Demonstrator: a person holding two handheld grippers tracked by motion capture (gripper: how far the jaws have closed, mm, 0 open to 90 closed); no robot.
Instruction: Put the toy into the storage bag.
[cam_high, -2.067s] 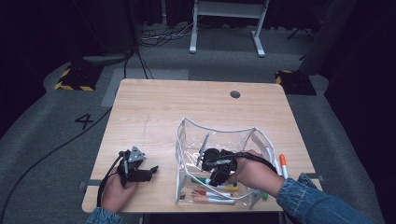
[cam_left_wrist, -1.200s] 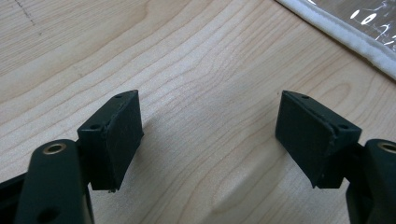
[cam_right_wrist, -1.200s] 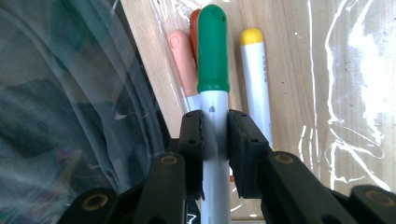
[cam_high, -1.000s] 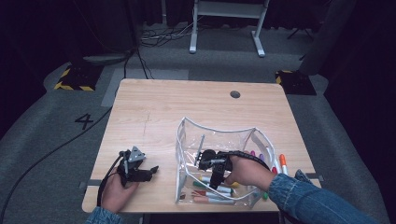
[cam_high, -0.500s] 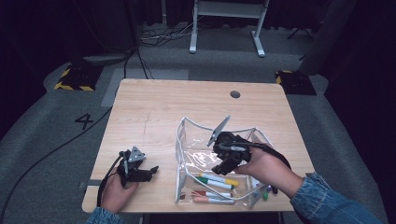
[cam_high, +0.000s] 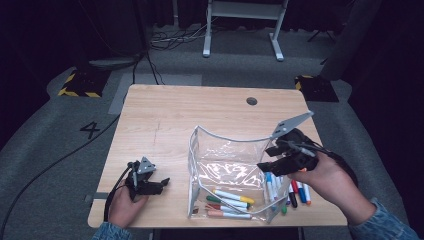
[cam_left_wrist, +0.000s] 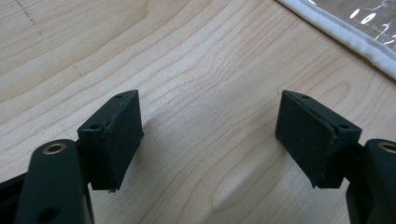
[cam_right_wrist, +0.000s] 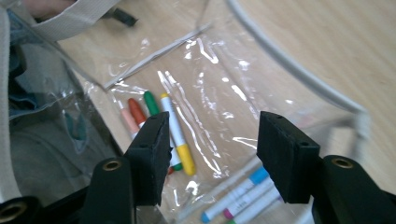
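My right gripper (cam_high: 267, 167) has just lifted out of the clear pouch (cam_high: 227, 160) at lower centre of the high view. Its jaws have been opening and hold nothing, so that marker is delivered. Several markers (cam_high: 232, 196) lie inside the pouch, and others (cam_high: 299, 192) wait on the table (cam_high: 200, 115) just right of it. My left gripper (cam_high: 159, 183) rests wide open and empty at lower left.

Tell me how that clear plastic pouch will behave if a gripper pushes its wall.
The clear pouch will probably flex: its film looks thin and creased. The white rim may hold the mouth open. The markers lying inside could roll or shift.
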